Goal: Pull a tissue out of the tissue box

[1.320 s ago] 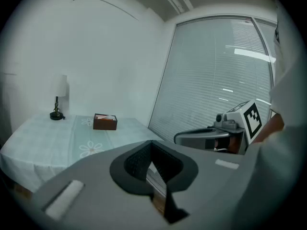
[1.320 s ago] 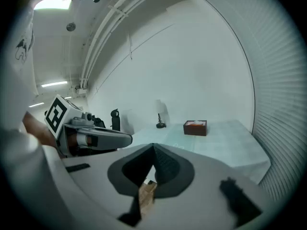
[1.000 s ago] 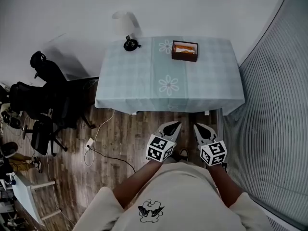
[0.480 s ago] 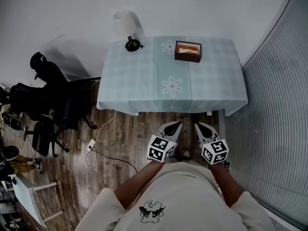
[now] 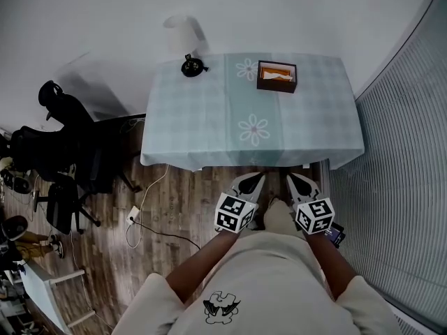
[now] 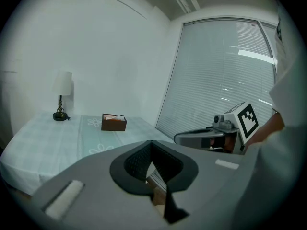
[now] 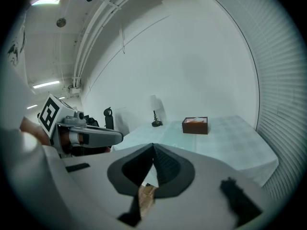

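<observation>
Left hand-held gripper and right hand-held gripper, both clenched and empty, hover short of the one table's near edge. One lamp stands at its far left corner. One tissue box, long axis along the far edge, lies well ahead, nearer the right hand-held gripper, its tissue showing.

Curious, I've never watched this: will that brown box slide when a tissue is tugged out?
Probably light: the tissue box is small and open-topped. Standing loose on the tablecloth, it may slide or lift. Its low, wide shape makes tipping unlikely.
</observation>
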`<action>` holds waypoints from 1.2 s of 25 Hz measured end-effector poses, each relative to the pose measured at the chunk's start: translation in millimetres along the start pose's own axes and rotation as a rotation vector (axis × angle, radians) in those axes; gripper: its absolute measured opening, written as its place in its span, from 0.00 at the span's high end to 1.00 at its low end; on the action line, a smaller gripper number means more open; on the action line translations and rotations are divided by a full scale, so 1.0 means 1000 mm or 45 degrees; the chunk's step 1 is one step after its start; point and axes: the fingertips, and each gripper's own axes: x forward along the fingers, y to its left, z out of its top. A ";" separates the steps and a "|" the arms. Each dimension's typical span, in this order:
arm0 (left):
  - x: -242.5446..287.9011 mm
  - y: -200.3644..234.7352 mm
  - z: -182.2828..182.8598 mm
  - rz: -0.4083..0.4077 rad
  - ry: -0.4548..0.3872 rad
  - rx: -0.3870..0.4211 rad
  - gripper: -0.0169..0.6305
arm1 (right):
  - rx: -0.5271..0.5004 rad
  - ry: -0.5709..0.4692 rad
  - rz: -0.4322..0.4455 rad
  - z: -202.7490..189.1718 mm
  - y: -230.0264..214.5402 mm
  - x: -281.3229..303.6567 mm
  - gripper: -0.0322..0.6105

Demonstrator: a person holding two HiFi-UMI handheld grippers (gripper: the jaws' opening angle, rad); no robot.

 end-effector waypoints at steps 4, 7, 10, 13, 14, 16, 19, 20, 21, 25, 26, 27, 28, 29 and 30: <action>0.029 0.024 0.010 0.008 0.008 -0.015 0.96 | 0.015 -0.011 0.004 0.012 -0.028 0.029 0.93; 0.062 0.046 0.025 0.023 0.011 -0.016 0.96 | 0.015 -0.003 0.020 0.021 -0.059 0.060 0.93; 0.101 0.071 0.050 0.046 0.006 -0.018 0.96 | 0.016 -0.010 0.031 0.042 -0.097 0.092 0.93; 0.138 0.091 0.075 0.072 -0.002 -0.033 0.96 | 0.016 -0.010 0.049 0.068 -0.133 0.120 0.93; 0.151 0.098 0.084 0.083 -0.007 -0.039 0.96 | 0.018 -0.009 0.056 0.077 -0.145 0.129 0.93; 0.177 0.111 0.101 0.108 -0.014 -0.055 0.96 | 0.030 -0.004 0.071 0.093 -0.171 0.147 0.93; 0.210 0.131 0.119 0.149 -0.014 -0.089 0.96 | 0.032 0.014 0.104 0.111 -0.204 0.171 0.93; 0.219 0.136 0.126 0.160 -0.015 -0.095 0.96 | 0.021 0.022 0.118 0.117 -0.213 0.179 0.93; 0.228 0.142 0.133 0.169 -0.016 -0.097 0.96 | 0.011 0.029 0.132 0.123 -0.221 0.188 0.93; 0.247 0.155 0.151 0.180 0.003 -0.087 0.96 | 0.019 0.050 0.157 0.137 -0.240 0.210 0.93; 0.250 0.158 0.154 0.178 0.008 -0.084 0.96 | 0.027 0.055 0.157 0.138 -0.241 0.214 0.93; 0.253 0.162 0.157 0.177 0.011 -0.082 0.96 | 0.033 0.059 0.155 0.138 -0.243 0.218 0.93; 0.257 0.166 0.158 0.177 0.014 -0.082 0.96 | 0.034 0.063 0.154 0.137 -0.244 0.224 0.93; 0.260 0.171 0.158 0.177 0.019 -0.084 0.96 | 0.031 0.070 0.153 0.136 -0.245 0.229 0.93; 0.263 0.176 0.157 0.175 0.026 -0.087 0.96 | 0.022 0.077 0.154 0.134 -0.244 0.234 0.93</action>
